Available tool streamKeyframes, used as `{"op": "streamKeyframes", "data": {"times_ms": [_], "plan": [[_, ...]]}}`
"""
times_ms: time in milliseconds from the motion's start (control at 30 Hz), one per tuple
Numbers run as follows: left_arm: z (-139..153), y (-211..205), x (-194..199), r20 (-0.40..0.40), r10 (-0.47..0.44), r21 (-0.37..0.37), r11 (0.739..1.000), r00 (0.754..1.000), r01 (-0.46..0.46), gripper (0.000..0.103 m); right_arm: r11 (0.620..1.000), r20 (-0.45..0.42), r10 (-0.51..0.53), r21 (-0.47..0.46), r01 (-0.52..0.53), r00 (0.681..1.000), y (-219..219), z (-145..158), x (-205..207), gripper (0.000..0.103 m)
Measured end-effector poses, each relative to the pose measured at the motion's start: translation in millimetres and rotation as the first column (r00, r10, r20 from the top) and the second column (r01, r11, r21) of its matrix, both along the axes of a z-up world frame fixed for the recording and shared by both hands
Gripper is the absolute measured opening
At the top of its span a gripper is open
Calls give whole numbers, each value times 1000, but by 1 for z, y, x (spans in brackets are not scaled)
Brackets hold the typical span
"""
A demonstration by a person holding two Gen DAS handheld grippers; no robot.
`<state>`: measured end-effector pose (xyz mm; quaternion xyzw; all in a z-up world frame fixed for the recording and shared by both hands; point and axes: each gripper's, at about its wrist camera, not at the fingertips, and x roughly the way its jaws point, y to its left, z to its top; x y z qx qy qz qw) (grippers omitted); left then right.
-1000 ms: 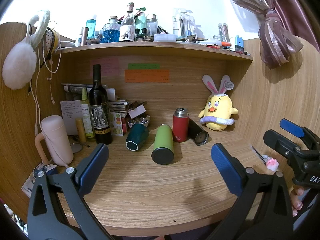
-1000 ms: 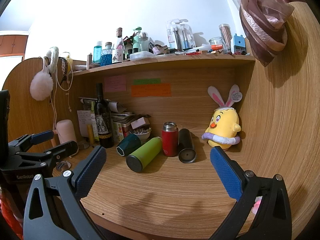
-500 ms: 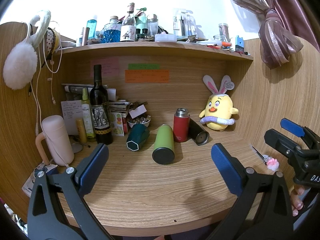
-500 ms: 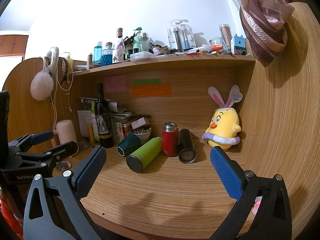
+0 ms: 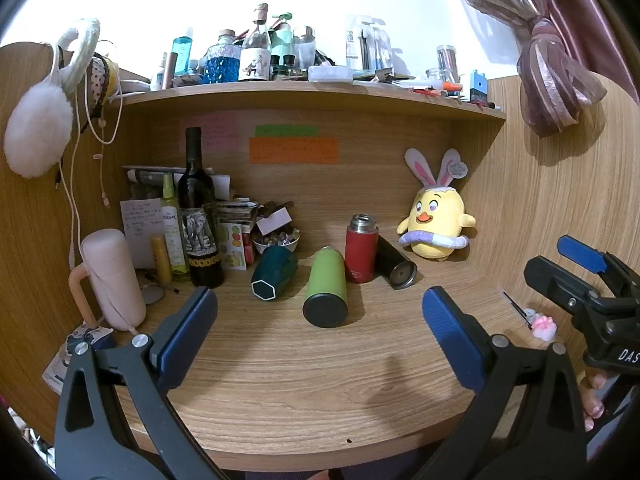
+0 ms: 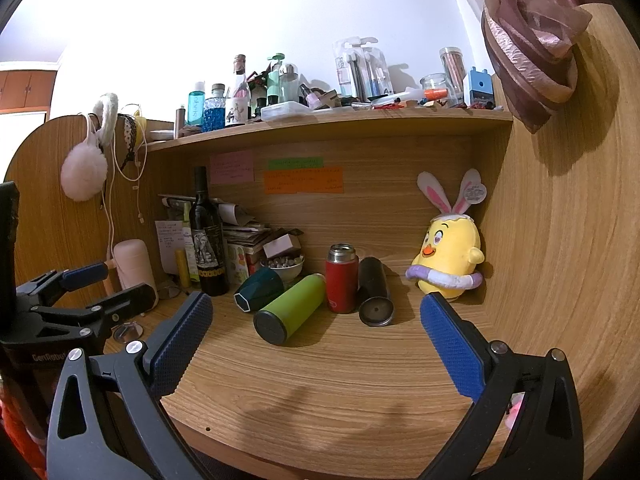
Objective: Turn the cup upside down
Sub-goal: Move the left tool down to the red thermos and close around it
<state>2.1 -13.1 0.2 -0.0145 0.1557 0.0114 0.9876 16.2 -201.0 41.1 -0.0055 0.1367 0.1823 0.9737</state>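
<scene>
Both grippers hang over the near edge of the desk (image 5: 320, 380), well short of the cups. The left gripper (image 5: 320, 320) has its jaws spread wide, nothing between them. The right gripper (image 6: 316, 332) is just as wide open and empty.

Four cups sit near the back of the desk. The red cup (image 5: 361, 249) stands upright, mouth up, steel rim showing. Just left of it the green cup (image 5: 325, 288) lies on its side, dark base toward us. Further left the teal cup (image 5: 274, 273) lies tipped over too. The black cup (image 5: 394, 262) lies right of the red one. A wine bottle (image 5: 198, 216) stands far left, a yellow chick (image 5: 436, 226) far right.
</scene>
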Motion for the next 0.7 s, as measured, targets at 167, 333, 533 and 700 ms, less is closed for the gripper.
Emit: {"op": "streamKeyframes", "data": {"times_ms": [167, 333, 533, 700], "plan": [[3, 0, 10, -15, -15, 5, 1000, 1000, 15, 103, 1000, -9, -3, 0, 3, 1000, 2, 1, 8, 103], [6, -1, 40, -40, -46, -4, 999, 998, 46, 103, 1000, -24, -30, 7, 31, 999, -6, 0, 31, 103], [-5, -12, 119, -179, -170, -37, 985, 969, 166, 103, 993, -79, -114, 1, 114, 990, -29, -14, 67, 103], [-29, -27, 199, -310, -198, -55, 980, 930, 190, 93, 988, -165, -153, 11, 157, 974, -51, -35, 105, 103]]}}
